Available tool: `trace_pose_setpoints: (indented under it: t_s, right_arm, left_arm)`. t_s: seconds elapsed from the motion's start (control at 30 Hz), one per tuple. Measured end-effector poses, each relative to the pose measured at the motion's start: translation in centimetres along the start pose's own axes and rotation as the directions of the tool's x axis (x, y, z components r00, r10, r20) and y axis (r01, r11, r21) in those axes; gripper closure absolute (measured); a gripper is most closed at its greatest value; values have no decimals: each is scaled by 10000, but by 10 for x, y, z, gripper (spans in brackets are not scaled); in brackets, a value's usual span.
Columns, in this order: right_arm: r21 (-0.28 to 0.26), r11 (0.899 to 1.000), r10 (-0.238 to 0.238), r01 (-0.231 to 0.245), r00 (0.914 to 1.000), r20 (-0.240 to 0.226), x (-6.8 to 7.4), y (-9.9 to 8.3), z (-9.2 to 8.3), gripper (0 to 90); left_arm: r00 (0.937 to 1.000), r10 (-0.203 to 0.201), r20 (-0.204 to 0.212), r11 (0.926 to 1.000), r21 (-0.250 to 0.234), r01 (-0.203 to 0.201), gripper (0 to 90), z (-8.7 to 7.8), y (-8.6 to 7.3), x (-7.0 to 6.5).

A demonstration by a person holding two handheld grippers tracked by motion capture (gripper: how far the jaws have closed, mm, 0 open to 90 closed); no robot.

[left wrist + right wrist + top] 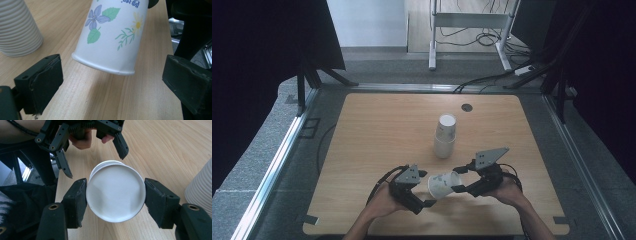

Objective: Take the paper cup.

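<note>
Your right gripper [458, 180] is clamped on the cup [443, 184], held tilted above the table [377, 135]. Cup sits at 3 o'clock of your left gripper [426, 188], whose jaws stand apart, not touching it.

White paper cup [444, 184] (flower print) tipped sideways above table, near ribbed cup stack [445, 136].
</note>
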State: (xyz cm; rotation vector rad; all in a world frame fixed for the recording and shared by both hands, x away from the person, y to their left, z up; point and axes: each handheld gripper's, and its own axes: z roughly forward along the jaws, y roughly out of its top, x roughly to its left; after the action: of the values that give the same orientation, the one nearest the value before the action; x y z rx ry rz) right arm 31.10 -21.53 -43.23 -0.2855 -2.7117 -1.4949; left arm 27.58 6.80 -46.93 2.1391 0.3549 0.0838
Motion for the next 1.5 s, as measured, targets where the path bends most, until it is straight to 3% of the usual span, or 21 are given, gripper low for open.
trace_pose_setpoints:
  t_s: [0.83,1.5]
  right_arm:
    - [-383,9991,-179,160,9986,-500,9,-5,6,370]
    - [-579,9981,-257,221,9977,-632,10,-4,2,370]
  left_arm:
    - [9978,650,96,9958,643,-655,70,20,-2,-7]
    - [9960,898,-28,9934,715,-893,206,20,-4,-8]
